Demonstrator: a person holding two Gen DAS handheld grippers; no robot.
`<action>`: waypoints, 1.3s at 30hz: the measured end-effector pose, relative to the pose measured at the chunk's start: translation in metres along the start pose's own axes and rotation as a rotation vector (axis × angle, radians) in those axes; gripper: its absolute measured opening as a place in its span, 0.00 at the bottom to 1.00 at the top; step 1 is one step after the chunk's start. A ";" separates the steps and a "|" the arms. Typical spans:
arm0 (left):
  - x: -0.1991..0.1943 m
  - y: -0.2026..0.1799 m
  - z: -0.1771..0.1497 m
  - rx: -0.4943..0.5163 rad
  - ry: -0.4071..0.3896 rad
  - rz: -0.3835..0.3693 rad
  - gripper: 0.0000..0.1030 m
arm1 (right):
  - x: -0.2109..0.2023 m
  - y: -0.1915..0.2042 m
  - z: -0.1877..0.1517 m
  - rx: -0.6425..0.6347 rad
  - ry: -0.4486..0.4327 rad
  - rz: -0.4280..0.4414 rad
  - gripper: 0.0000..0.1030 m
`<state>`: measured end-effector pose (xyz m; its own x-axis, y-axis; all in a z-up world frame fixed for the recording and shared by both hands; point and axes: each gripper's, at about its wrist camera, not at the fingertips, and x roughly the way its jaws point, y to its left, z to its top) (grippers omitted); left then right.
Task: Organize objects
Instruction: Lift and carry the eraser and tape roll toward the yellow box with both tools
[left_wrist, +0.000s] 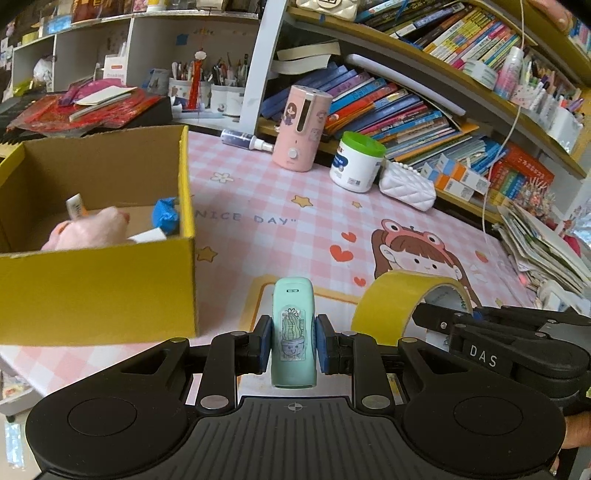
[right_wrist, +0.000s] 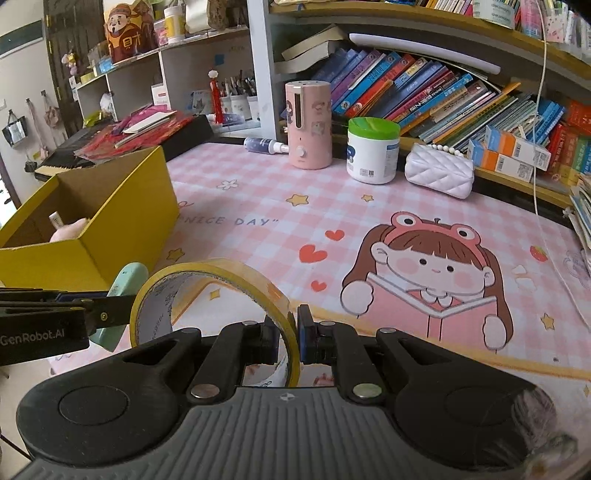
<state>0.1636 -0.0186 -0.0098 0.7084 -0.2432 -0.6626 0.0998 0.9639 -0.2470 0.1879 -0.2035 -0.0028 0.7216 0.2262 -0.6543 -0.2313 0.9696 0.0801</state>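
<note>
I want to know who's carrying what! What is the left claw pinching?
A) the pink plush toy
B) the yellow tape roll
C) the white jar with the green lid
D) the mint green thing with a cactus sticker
D: in the left wrist view, the left claw is shut on the mint green thing with the cactus sticker, upright between the blue pads.

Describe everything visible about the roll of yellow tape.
The roll of yellow tape is a wide ring of glossy, translucent yellow film on a pale printed core, hollow in the middle. It stands on edge, upright, its wall pinched by the right claw, one pad inside the ring and one outside. It sits above the pink checked mat, beside the mint-green item held by the left claw.
</note>
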 end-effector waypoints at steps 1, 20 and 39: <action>-0.003 0.002 -0.002 0.001 0.000 -0.004 0.22 | -0.003 0.004 -0.002 0.001 0.000 -0.004 0.09; -0.086 0.070 -0.054 -0.011 -0.014 -0.018 0.22 | -0.061 0.106 -0.056 -0.012 0.016 -0.003 0.09; -0.150 0.140 -0.084 -0.092 -0.079 0.089 0.22 | -0.070 0.200 -0.078 -0.089 0.031 0.121 0.09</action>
<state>0.0125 0.1435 -0.0049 0.7650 -0.1448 -0.6276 -0.0275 0.9662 -0.2563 0.0399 -0.0330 0.0001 0.6649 0.3371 -0.6666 -0.3738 0.9228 0.0938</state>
